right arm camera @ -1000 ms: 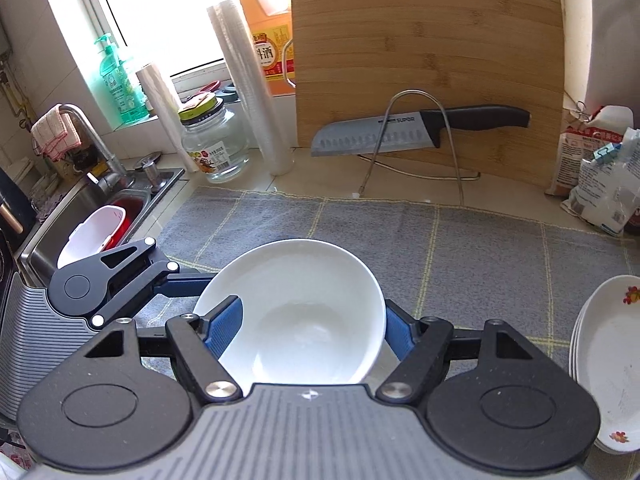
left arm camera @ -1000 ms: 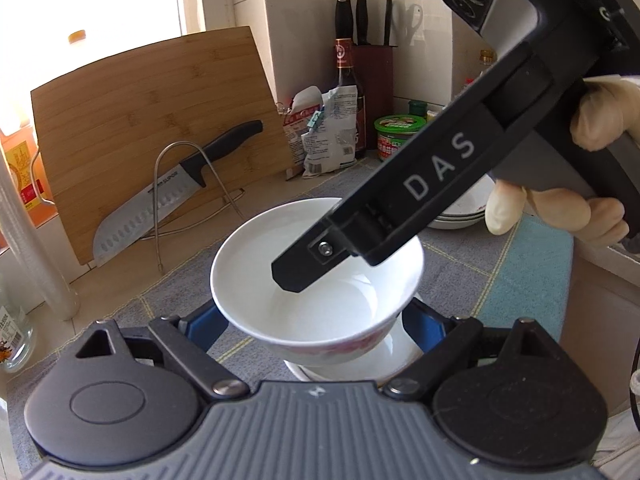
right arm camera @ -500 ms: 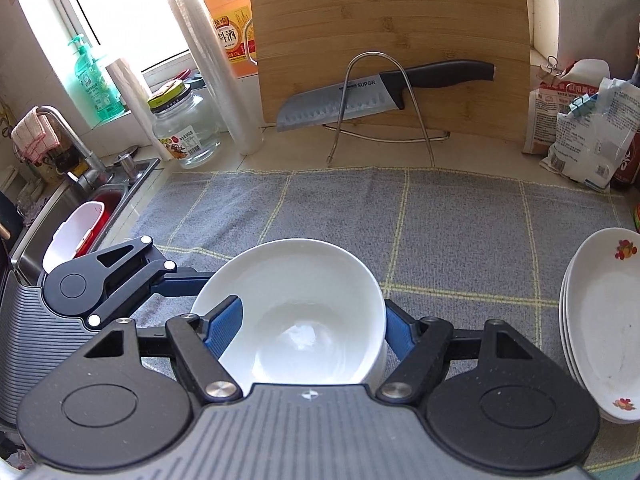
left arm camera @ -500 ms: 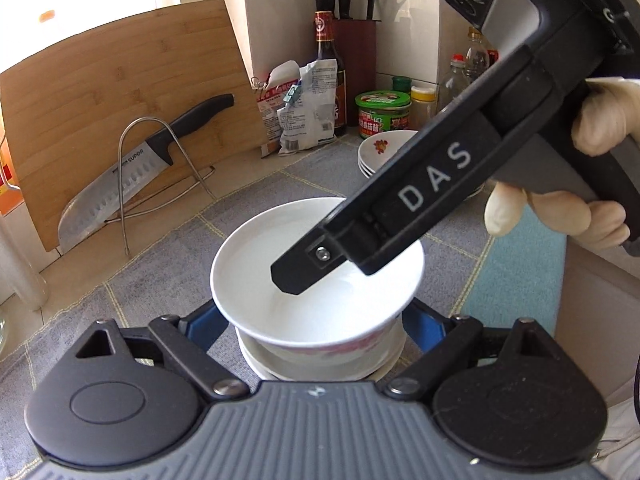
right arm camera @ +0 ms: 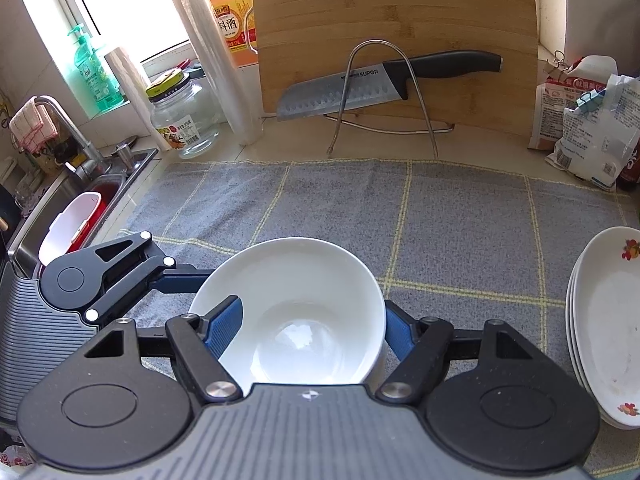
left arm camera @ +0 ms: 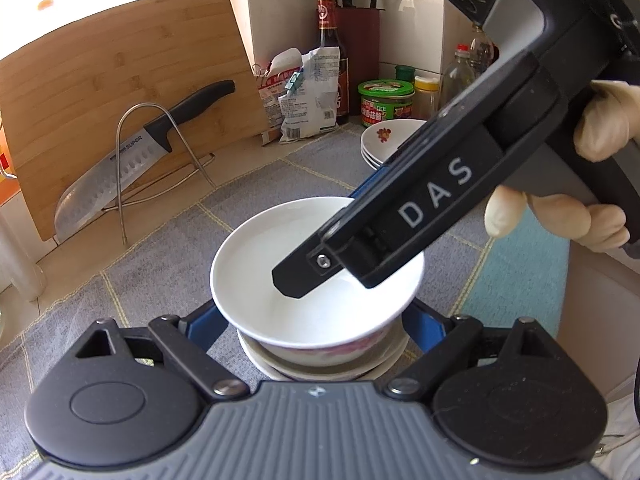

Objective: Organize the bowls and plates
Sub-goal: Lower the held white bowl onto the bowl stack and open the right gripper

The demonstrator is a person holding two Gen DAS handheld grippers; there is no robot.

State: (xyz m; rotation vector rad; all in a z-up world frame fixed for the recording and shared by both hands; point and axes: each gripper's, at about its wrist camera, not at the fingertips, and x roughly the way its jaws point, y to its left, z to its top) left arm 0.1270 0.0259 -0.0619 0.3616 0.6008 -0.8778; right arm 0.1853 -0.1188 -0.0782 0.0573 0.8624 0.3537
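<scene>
Bowl [left arm camera: 256, 280] nearest of all, dead ahead between both claws, nested upright in a second dish [left arm camera: 320, 368] just beneath, rim level, centres about in line. Round, so no long axis to mind; white, glazed and slick, thin at the lip, with a faint red pattern low on the outer wall. Pinched by the right claw [right arm camera: 310, 330], drawn tight: one blue ribbed pad lapping over the rim on the sink side, the other against the outer wall on the far side. Flanked lower down by the left claw [left arm camera: 314, 322], spread wide, pads either side of the dish underneath; pressing it or only just beside it, impossible to tell. Resting on the cloth or held just over it, also unclear. Probably a stacking step close to done, hinging on that straight-down seating of bowl in dish; right claw the one with the sure hold, so likely the one to let go. Glaze on glaze, apt to skate or chip if released askew. Under everything, a grey woven cloth [right arm camera: 440, 220] crossed with yellow lines, soft and grippy. Further right, well apart, a stack of shallow white plates [right arm camera: 608, 320] with small flower prints. Farthest back, a dimpled steel knife [right arm camera: 360, 84] in a bent wire stand [right arm camera: 416, 92] against a bamboo board [right arm camera: 400, 8].
</scene>
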